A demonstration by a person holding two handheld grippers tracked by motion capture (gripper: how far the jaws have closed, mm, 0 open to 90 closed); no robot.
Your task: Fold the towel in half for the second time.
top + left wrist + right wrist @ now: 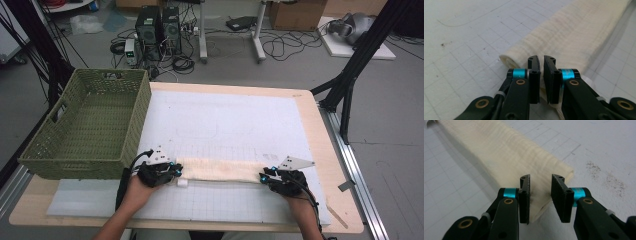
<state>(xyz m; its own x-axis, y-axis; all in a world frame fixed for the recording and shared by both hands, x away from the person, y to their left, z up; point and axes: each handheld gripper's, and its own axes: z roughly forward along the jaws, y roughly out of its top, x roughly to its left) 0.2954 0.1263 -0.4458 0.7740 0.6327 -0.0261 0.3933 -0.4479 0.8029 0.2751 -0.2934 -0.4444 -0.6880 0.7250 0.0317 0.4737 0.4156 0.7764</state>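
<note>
In the left gripper view the left gripper [541, 75] has its two black jaws drawn almost together, a thin slit between the flat pads, and they sit over the end of a long cream-coloured folded cloth [574, 37]; the fabric runs under and between the pad tips, though whether they actually nip a layer cannot be told. In the right gripper view the right gripper [541, 195] keeps its jaws spread a moderate way apart, straddling the near corner of the other end of the same cloth [506, 147], with the fabric lying between the pads and a clear gap on the side of one pad, so the pads do not press on it. Seen from the high view, the cloth [220, 169] lies as a flat band across the near part of a white gridded mat [225, 120], its left end at the left gripper [176, 170] and its right end at the right gripper [264, 176], each held in one of the person's hands, which come in from the bottom edge. The mat covers most of a pale wooden table [330, 150]. A green woven rectangular basket [75, 155] stands on the table's left side, just beside the left gripper and overlapping the mat's left edge.
</note>
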